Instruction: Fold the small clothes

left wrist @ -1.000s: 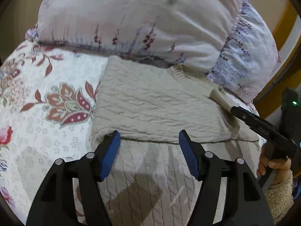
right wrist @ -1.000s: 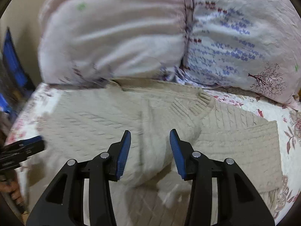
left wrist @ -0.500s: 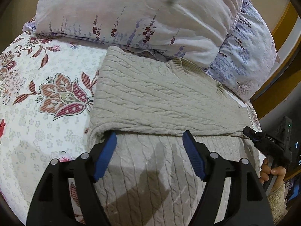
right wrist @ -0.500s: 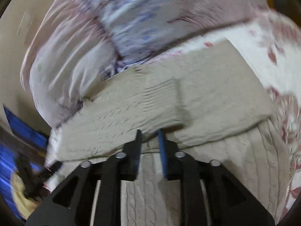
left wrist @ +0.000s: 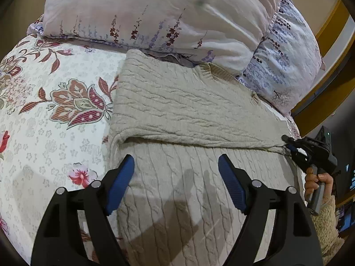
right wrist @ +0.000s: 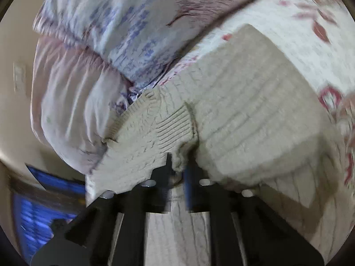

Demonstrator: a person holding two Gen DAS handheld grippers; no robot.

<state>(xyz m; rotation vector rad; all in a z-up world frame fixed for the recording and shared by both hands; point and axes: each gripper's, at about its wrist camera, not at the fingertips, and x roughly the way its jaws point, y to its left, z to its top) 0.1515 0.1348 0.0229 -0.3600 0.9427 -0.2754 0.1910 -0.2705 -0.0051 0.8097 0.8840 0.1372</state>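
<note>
A beige cable-knit sweater (left wrist: pixel 182 115) lies on the floral bedspread, its upper part folded down over the body. My left gripper (left wrist: pixel 176 170) is open and empty, hovering just above the sweater's lower part, near the fold edge. My right gripper (right wrist: pixel 178 166) is shut on the sweater (right wrist: pixel 244 119), pinching a bunch of knit at the fold's right end. It also shows in the left wrist view (left wrist: pixel 288 144), at the sweater's right edge. The ribbed collar (right wrist: pixel 175 126) lies just beyond its fingertips.
Two floral pillows (left wrist: pixel 155 15) (left wrist: pixel 286 66) lie against the sweater's far edge. The bedspread (left wrist: pixel 55 115) extends left of the sweater. The bed's right edge and a wooden frame (left wrist: pixel 326 102) sit beyond the right gripper.
The right gripper swung to the sweater's right edge and closed on the knit at the fold. The left gripper drew back slightly and stayed open.
</note>
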